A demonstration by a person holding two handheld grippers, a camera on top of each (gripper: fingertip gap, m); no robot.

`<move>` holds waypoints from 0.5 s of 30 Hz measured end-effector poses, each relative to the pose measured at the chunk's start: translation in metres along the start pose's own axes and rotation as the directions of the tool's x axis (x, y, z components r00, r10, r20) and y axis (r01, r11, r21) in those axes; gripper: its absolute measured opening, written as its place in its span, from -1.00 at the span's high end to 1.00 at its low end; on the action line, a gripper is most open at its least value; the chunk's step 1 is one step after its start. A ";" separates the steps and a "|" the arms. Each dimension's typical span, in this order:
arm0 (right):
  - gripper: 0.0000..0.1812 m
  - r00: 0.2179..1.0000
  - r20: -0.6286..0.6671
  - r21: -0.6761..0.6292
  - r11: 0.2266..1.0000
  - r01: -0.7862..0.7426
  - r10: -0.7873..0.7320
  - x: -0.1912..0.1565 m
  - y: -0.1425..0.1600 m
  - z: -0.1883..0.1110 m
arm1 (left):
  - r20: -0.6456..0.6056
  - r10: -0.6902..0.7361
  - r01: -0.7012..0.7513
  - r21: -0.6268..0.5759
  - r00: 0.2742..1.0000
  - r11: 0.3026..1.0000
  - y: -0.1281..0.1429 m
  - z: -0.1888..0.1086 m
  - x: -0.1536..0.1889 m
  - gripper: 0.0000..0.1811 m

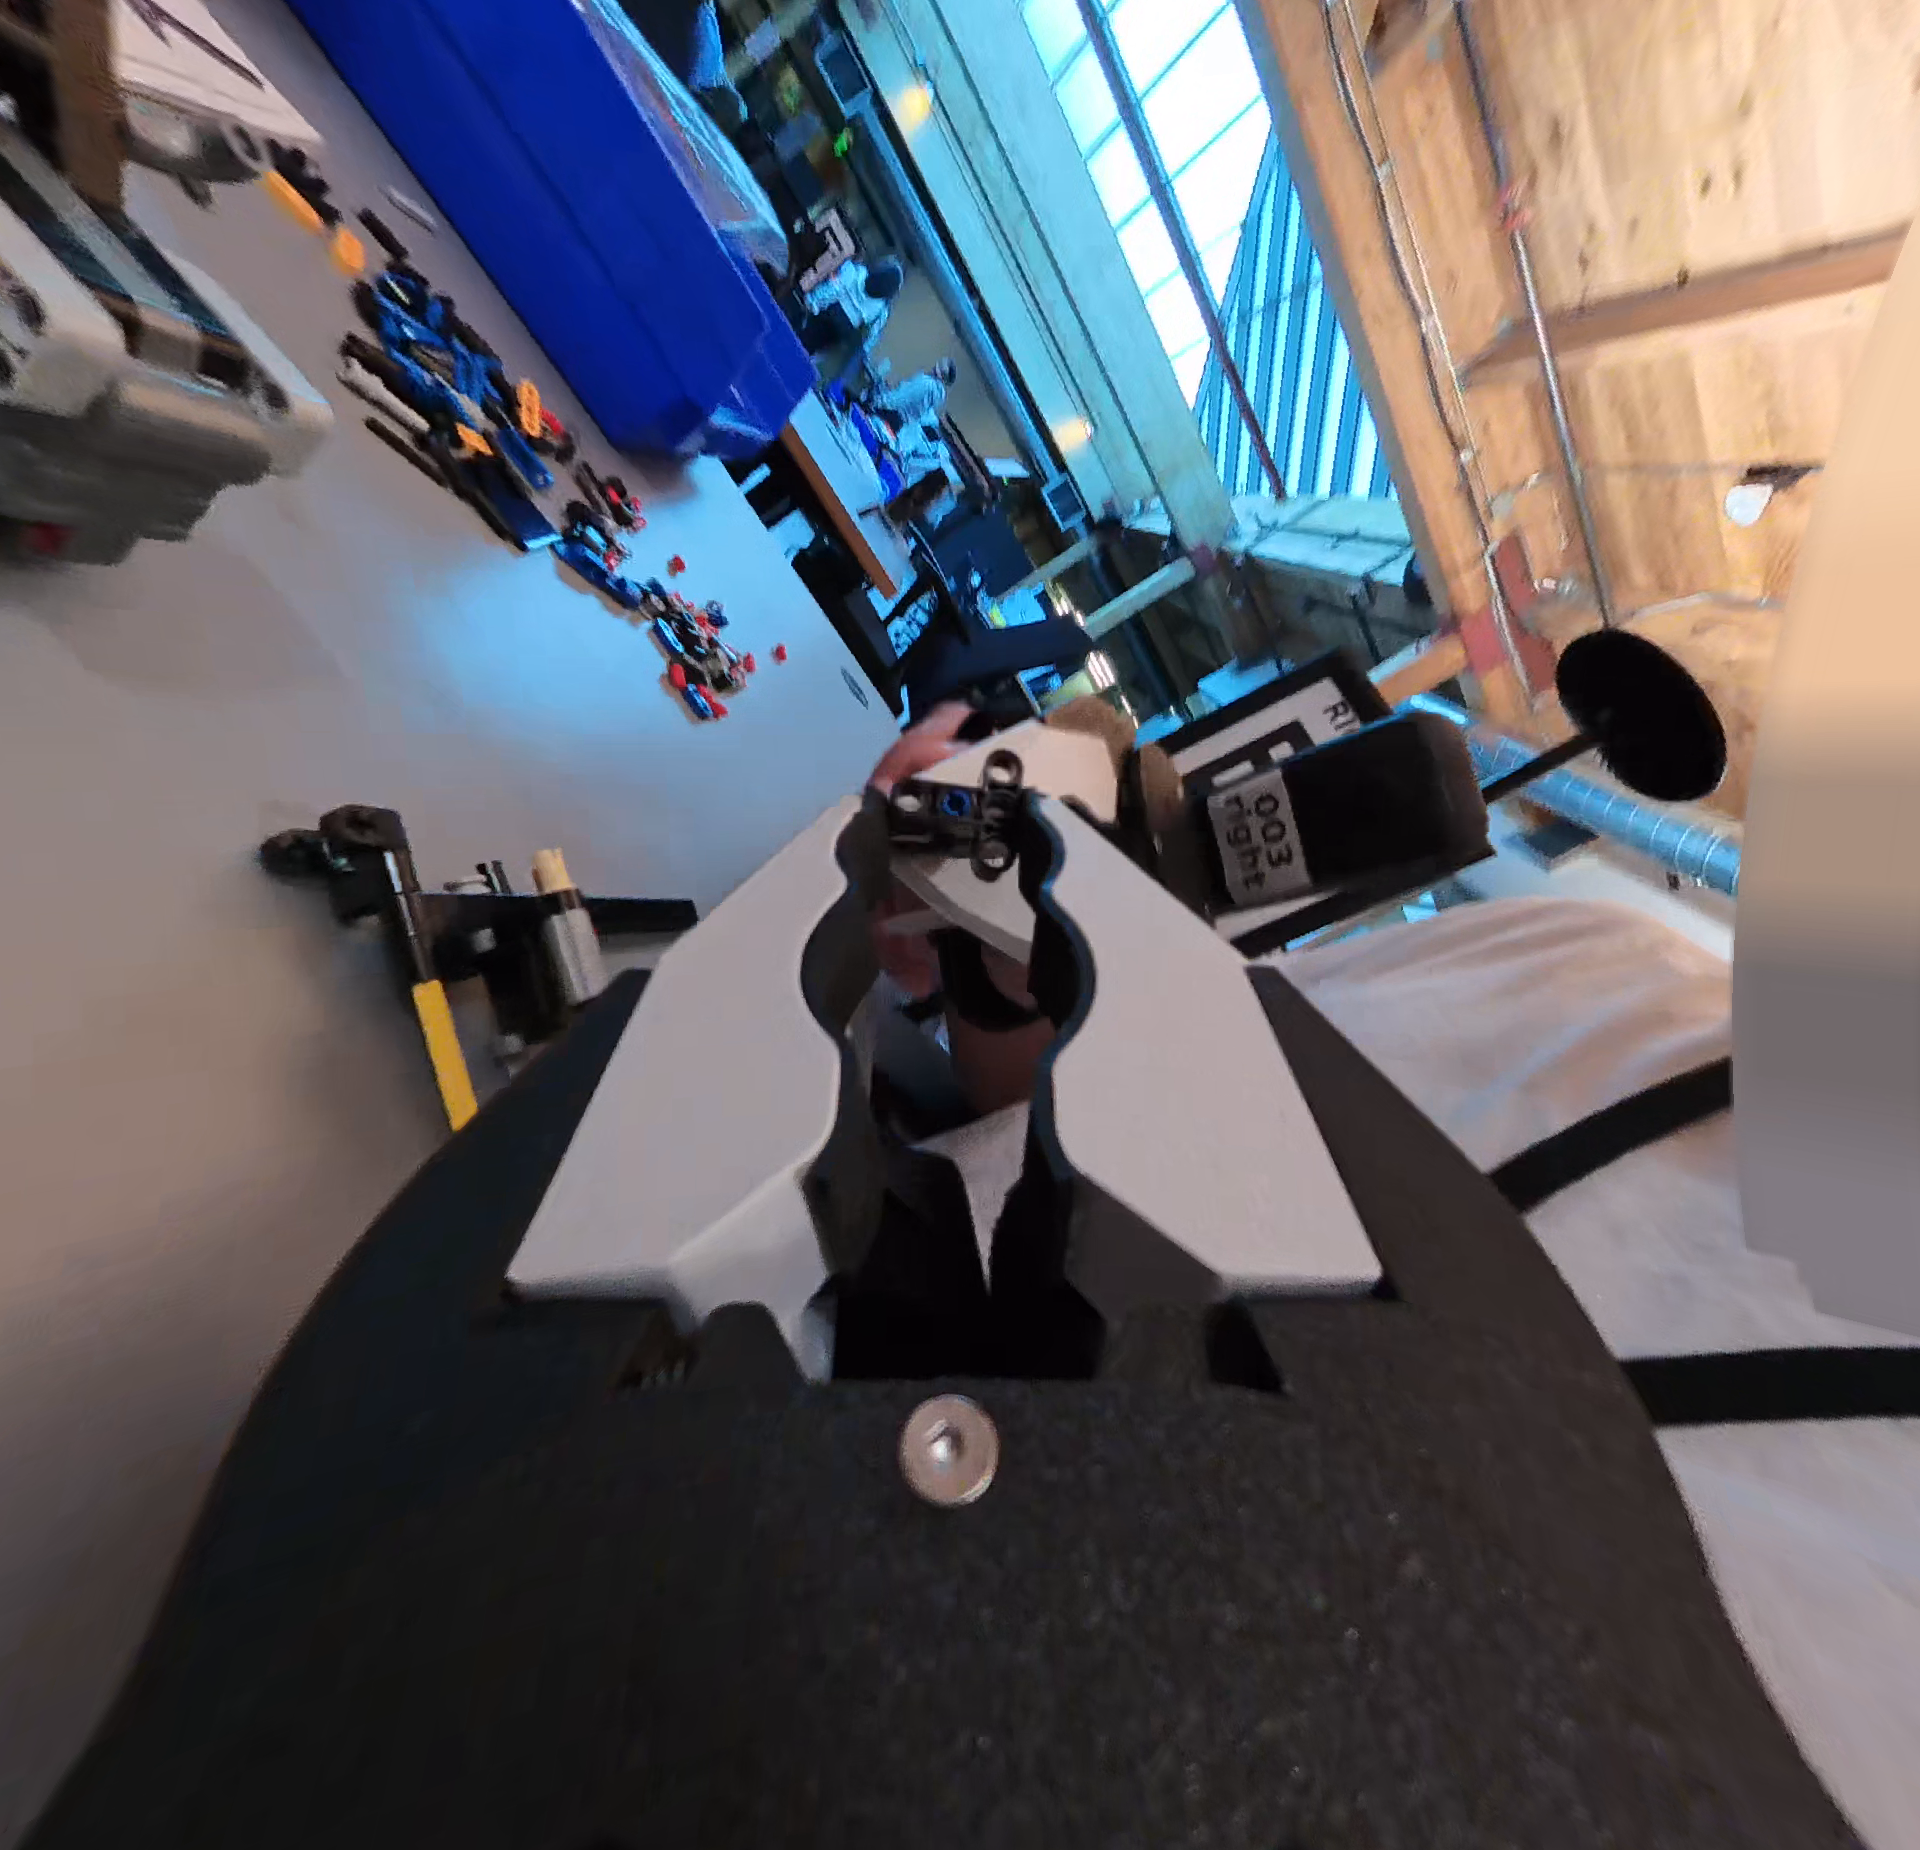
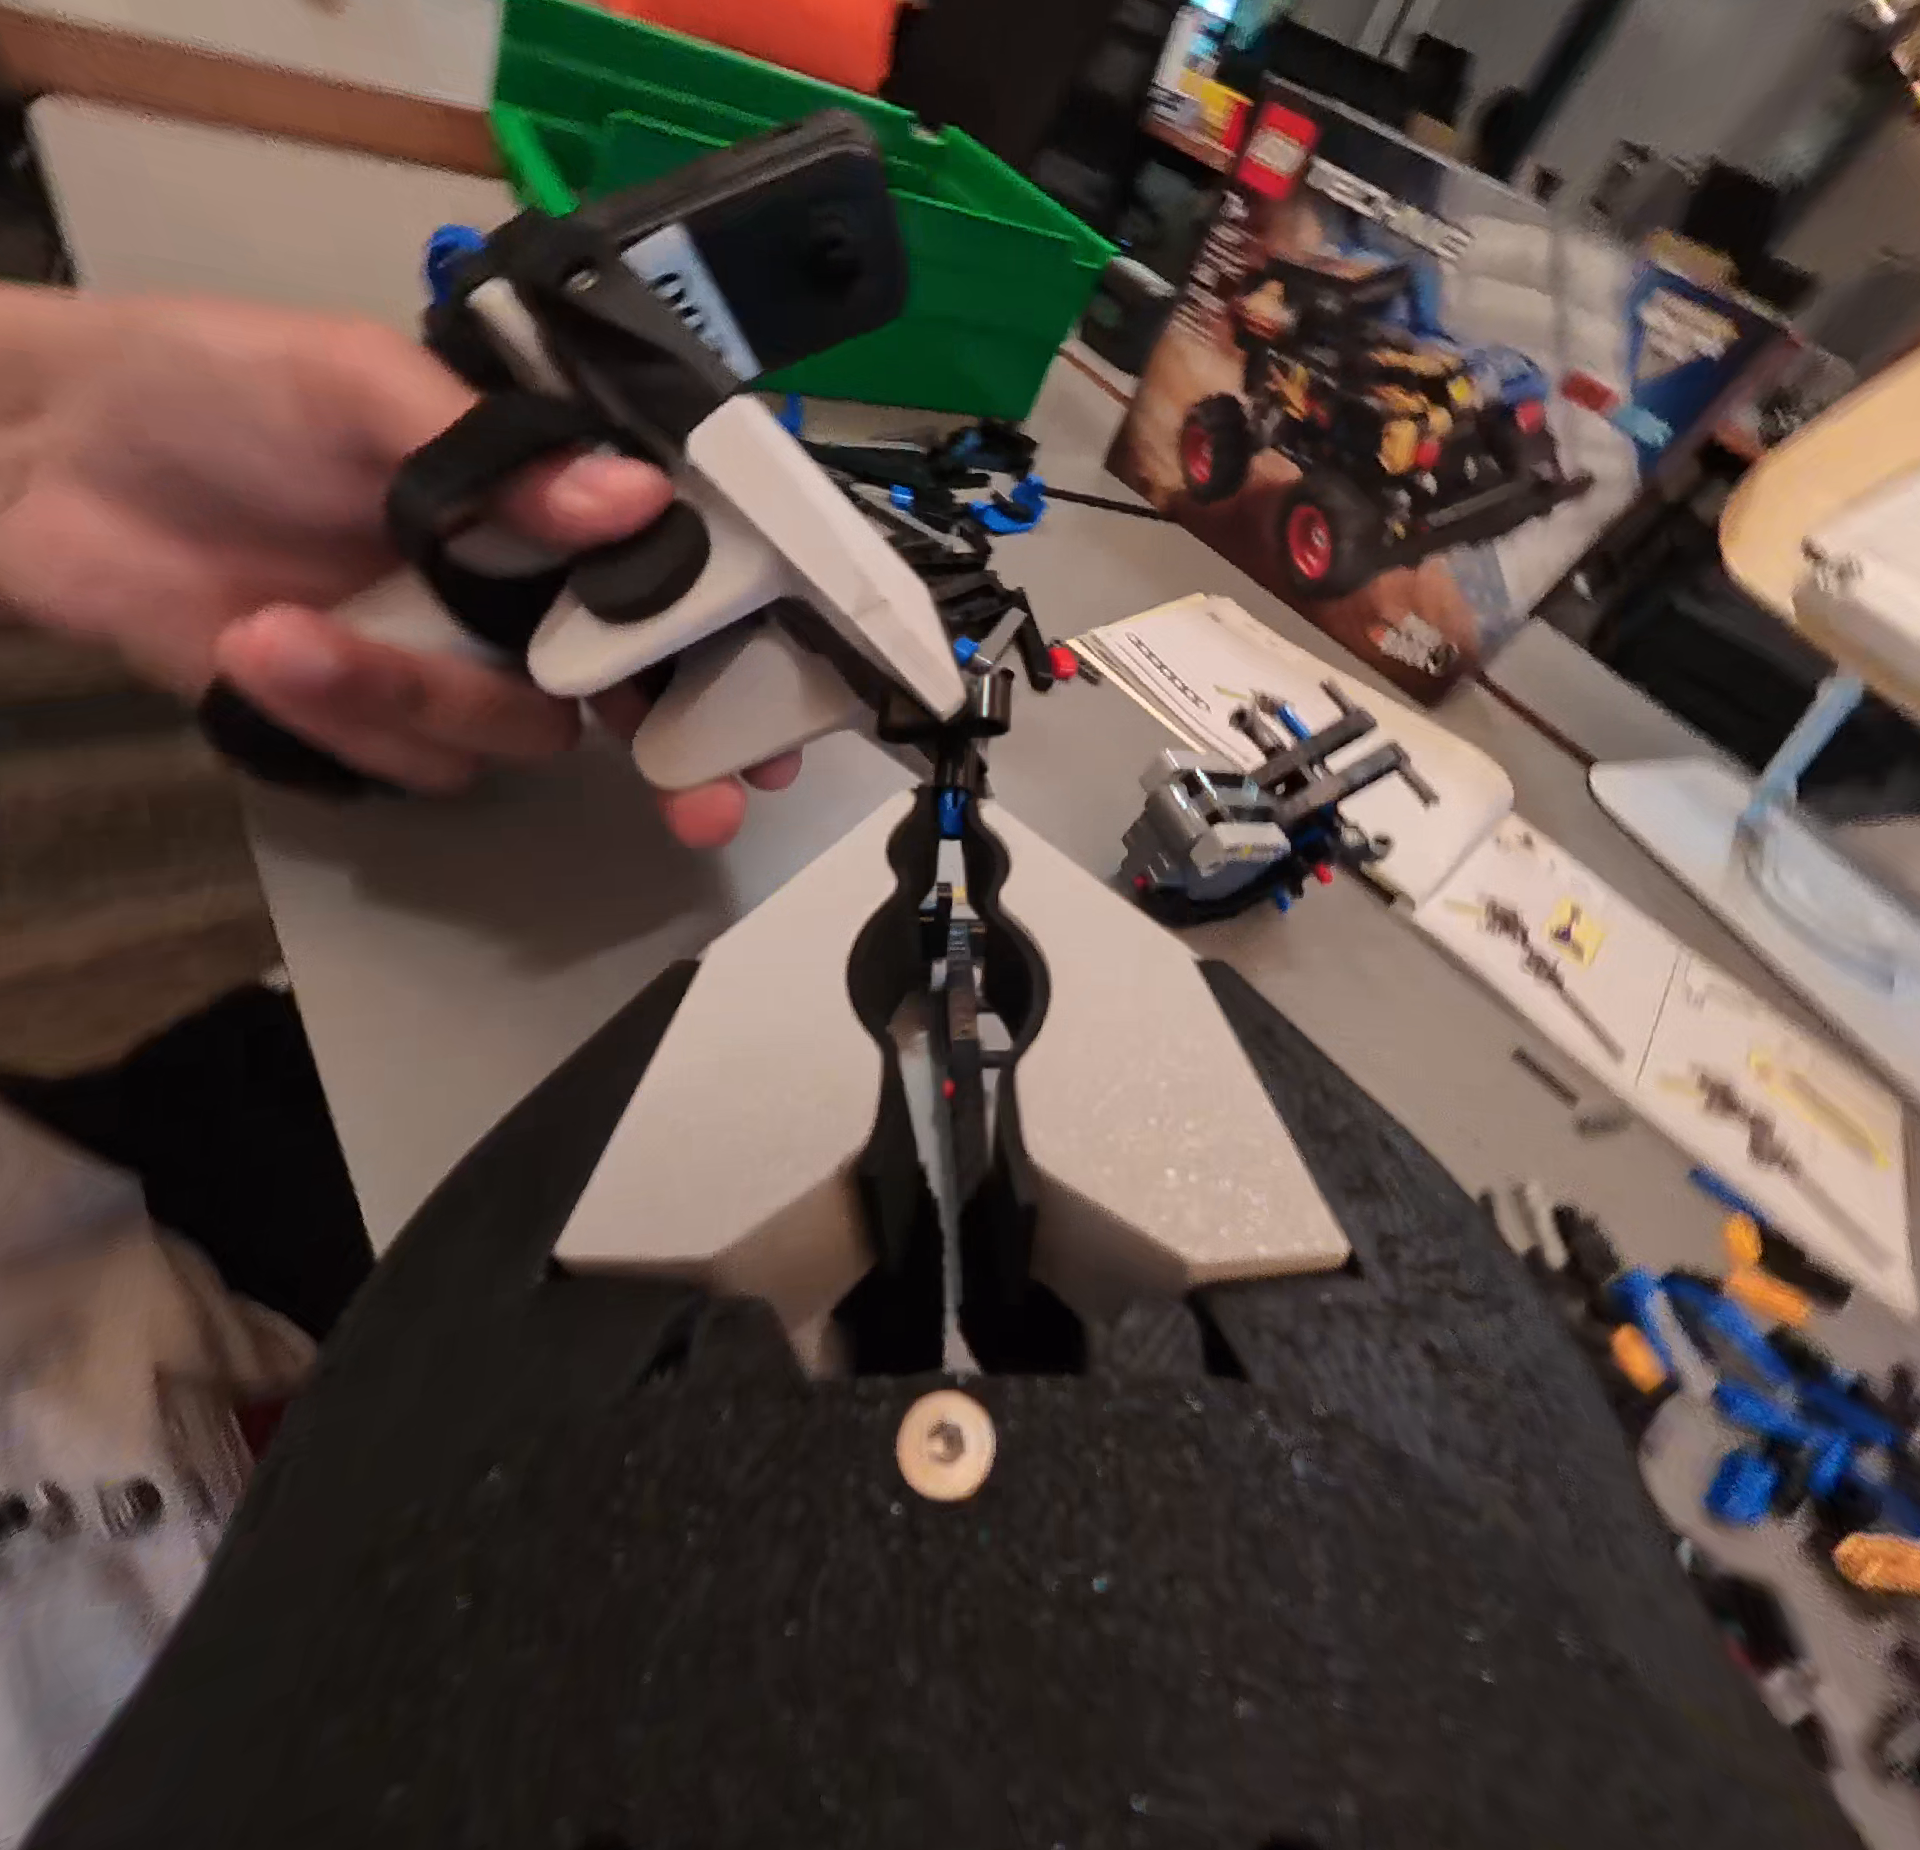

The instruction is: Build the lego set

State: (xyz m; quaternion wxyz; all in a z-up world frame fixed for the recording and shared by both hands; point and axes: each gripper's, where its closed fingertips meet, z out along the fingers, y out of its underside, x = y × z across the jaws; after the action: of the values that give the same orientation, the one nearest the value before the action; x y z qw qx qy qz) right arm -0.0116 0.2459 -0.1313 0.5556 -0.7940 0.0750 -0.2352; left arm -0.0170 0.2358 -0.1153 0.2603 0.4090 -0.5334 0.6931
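My left gripper [image 1: 951, 813] is shut on a small black lego connector [image 1: 961, 813] with round holes and a blue pin. My right gripper [image 2: 951, 813] is shut on a thin black lego assembly [image 2: 961, 979] with a blue pin [image 2: 948, 808] at its tip. In the right wrist view a hand holds the left gripper [image 2: 940, 694] just above my right fingertips, and its black connector [image 2: 987, 704] touches or nearly touches the top of the assembly. In the left wrist view the right gripper's body [image 1: 1340, 813] shows just behind the connector. Both are held in the air above the table.
A partly built grey and black model [image 2: 1216, 844] lies on the open instruction booklet [image 2: 1621, 979]. Loose blue, black and orange pieces [image 2: 1766, 1385] lie at right and also show in the left wrist view [image 1: 457, 387]. A green bin [image 2: 935, 273], the set's box [image 2: 1403, 429] and a blue bin [image 1: 540, 190] stand behind. Left and right tips are no more than a few centimetres apart.
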 end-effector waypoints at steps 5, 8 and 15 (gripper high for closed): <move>0.97 0.939 -0.039 0.042 0.939 -0.340 0.342 0.000 0.009 0.000 | 0.037 0.031 -0.033 0.049 0.999 0.998 0.001 0.008 -0.009 0.76; 0.96 0.875 0.037 0.049 0.873 -0.484 0.483 -0.004 0.010 -0.002 | 0.082 0.118 -0.121 0.030 0.990 0.992 0.004 0.013 -0.008 0.76; 0.82 0.969 0.244 0.095 0.993 -0.070 0.045 -0.021 0.002 -0.027 | 0.134 0.244 -0.214 -0.206 0.961 0.955 0.019 0.005 -0.001 0.76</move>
State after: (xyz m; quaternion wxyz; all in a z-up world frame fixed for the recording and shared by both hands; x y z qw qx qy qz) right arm -0.0423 0.2303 -0.1324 0.6073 -0.7845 0.0174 -0.1241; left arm -0.0301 0.2251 -0.1259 0.1729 0.3713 -0.6598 0.6301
